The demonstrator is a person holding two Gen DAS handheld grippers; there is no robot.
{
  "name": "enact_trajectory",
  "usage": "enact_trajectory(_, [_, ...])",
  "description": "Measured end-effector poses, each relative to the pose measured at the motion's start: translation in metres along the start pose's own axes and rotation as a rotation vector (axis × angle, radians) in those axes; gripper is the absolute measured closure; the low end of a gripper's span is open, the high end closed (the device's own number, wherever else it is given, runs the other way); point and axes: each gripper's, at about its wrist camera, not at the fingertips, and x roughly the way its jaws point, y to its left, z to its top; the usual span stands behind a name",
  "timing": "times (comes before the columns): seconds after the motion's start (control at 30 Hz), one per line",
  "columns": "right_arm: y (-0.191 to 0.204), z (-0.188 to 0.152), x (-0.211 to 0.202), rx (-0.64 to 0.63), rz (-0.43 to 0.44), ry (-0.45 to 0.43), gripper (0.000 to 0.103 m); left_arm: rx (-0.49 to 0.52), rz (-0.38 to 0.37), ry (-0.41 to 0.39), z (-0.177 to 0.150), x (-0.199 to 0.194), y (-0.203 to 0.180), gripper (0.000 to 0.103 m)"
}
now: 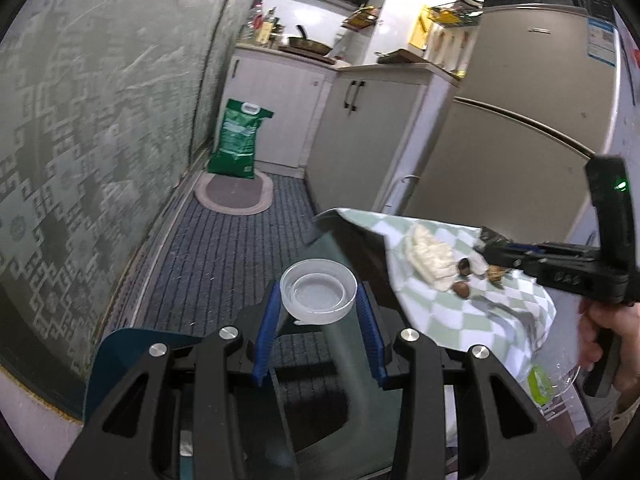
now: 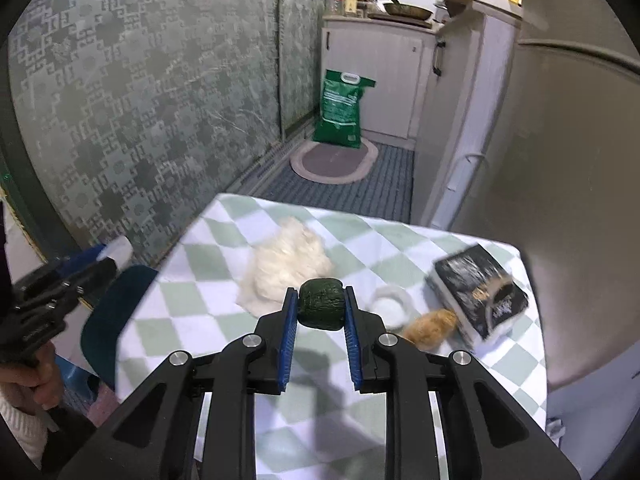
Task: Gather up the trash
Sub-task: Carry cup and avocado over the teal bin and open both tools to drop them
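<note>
Left gripper [image 1: 318, 300]: its blue pads are clamping a clear plastic cup [image 1: 318, 296] by its sides; the cup's mouth is facing the camera, and the cup is hanging over the glass table edge [image 1: 340, 248] and the striped grey floor mat [image 1: 224, 248].
Right gripper [image 2: 320, 306]: its jaws are pressing on a dark green crumpled wad [image 2: 321, 303] from both sides and holding it above the checked tablecloth [image 2: 360, 400]; a shadow is falling on the cloth beneath it.
Right gripper, seen from the left wrist: the black tool [image 1: 560, 268] is reaching over the cloth from the right, with a hand [image 1: 600, 344] wrapping its handle.
Trash on the cloth: a white crumpled tissue [image 2: 286, 264] is lying just beyond the held wad; a white ring-shaped lid [image 2: 390, 306] is lying to its right; a tan crumpled scrap [image 2: 430, 328] is lying next to the lid, against a black packet [image 2: 478, 292] that is sitting tilted near the cloth's right edge.
Further trash, left wrist view: two small brown nut-like pieces [image 1: 462, 278] are lying beside the tissue.
Tablecloth: the green and white cloth is covering the table top and draping over its near corner.
Background: a green sack [image 2: 340, 110] is standing on an oval rug [image 2: 334, 162] against white cabinets [image 2: 380, 76]; a fridge [image 1: 520, 120] is standing behind the table.
</note>
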Motion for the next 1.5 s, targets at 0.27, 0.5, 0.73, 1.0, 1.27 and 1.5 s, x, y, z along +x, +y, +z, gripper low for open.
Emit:
enact_trajectory(0.27, [0.042, 0.015, -0.001, -0.036, 0.072, -0.016, 0.081, -0.006, 0.073, 0.05, -0.023, 0.001, 0.03, 0.062])
enact_trajectory(0.5, [0.082, 0.023, 0.002, -0.08, 0.138, -0.006, 0.081, -0.031, 0.098, 0.132, -0.047, 0.015, 0.055, 0.062])
enact_trajectory(0.73, [0.13, 0.03, 0.017, -0.136, 0.192, 0.024, 0.081, -0.054, 0.132, 0.209, -0.069, 0.025, 0.079, 0.062])
enact_trajectory(1.0, [0.169, 0.025, 0.043, -0.176, 0.224, 0.083, 0.081, -0.057, 0.155, 0.292, -0.093, 0.029, 0.102, 0.062])
enact_trajectory(1.27, [0.195, 0.023, 0.064, -0.189, 0.239, 0.132, 0.081, -0.095, 0.157, 0.382, -0.113, 0.039, 0.12, 0.062])
enact_trajectory(1.5, [0.206, 0.017, 0.084, -0.186, 0.239, 0.182, 0.081, -0.105, 0.163, 0.389, -0.116, 0.034, 0.129, 0.055])
